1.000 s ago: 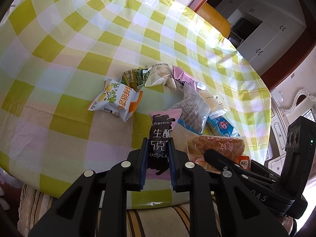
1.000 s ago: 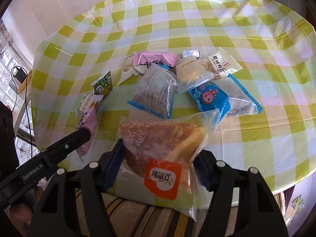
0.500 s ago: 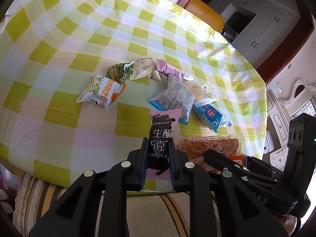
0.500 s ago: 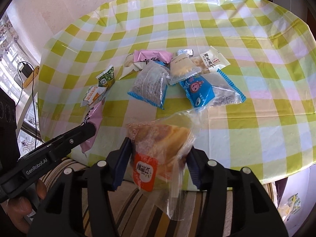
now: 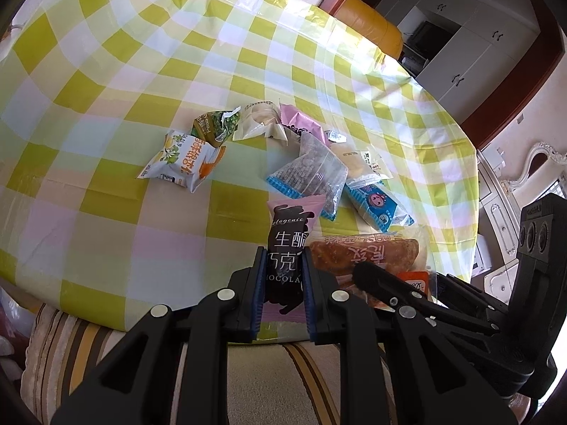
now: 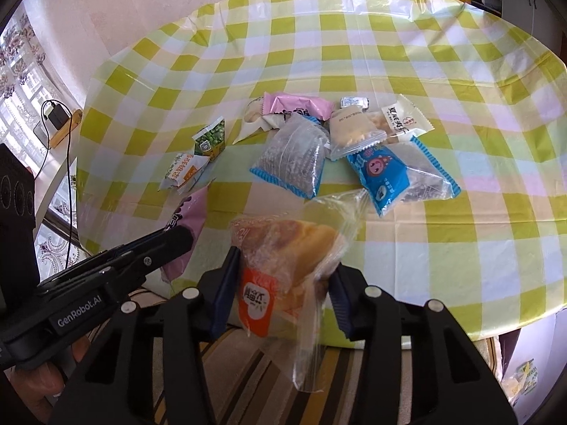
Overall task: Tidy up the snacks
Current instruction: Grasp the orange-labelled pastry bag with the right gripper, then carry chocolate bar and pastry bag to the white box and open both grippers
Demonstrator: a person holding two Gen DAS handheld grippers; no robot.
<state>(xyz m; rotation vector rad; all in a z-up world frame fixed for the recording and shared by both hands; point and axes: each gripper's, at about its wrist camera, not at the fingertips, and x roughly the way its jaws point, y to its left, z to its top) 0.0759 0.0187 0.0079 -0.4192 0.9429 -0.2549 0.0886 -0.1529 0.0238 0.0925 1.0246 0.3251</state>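
Observation:
My left gripper (image 5: pixel 283 265) is shut on a pink chocolate bar packet (image 5: pixel 288 244), held above the table's near edge; the packet also shows in the right wrist view (image 6: pixel 189 219). My right gripper (image 6: pixel 283 272) is shut on a clear-wrapped bread packet (image 6: pixel 283 248) with an orange label, also lifted off the table; the bread shows in the left wrist view (image 5: pixel 368 251). Several snack packets lie in a cluster mid-table: a clear grain bag (image 6: pixel 294 156), a blue packet (image 6: pixel 379 173), a pink packet (image 6: pixel 297 104), a green pea packet (image 6: pixel 211 138) and an orange-white packet (image 5: pixel 184 157).
The round table has a yellow-green checked cloth (image 5: pixel 106 71). A striped cushion (image 5: pixel 290 382) lies below the near edge. An orange chair (image 5: pixel 372 28) stands behind the table. A charger and cable (image 6: pixel 56 117) sit on a shelf at the left.
Both grippers have drawn back from the snack cluster toward the table's near edge, each carrying its packet. The bread packet has turned in the right gripper.

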